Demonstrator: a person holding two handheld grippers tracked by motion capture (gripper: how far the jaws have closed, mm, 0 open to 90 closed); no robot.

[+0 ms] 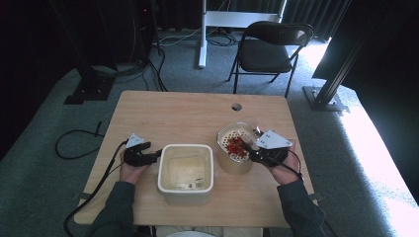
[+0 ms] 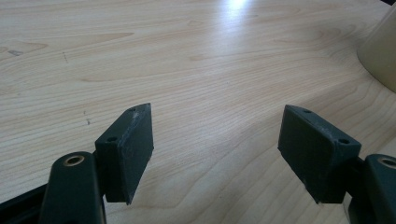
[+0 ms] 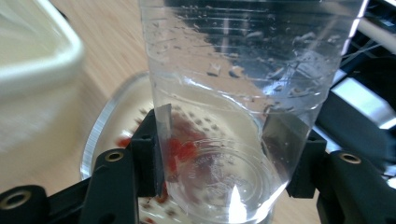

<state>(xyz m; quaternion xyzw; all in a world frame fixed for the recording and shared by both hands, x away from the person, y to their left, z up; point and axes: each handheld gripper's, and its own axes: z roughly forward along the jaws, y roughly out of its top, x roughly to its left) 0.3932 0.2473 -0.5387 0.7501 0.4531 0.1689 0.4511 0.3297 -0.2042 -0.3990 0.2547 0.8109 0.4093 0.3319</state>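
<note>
Clear cup (image 3: pixel 233 93), pinched tilted by right gripper (image 3: pixel 229 154) over strainer (image 1: pixel 236 148) holding red bits (image 1: pixel 236 145), beside tub (image 1: pixel 186 173); left gripper (image 2: pixel 215 154) spread, idle on table (image 2: pixel 187 60); thin wall may buckle, slip.

on the table (image 1: pixel 163 111), the square tub (image 1: pixel 186 173) sits at 6 o'clock — the strainer bowl (image 1: pixel 234 148) just beside it at 3 o'clock. a folding chair (image 1: pixel 271 49) stands beyond the table at 1 o'clock — well apart.
</note>
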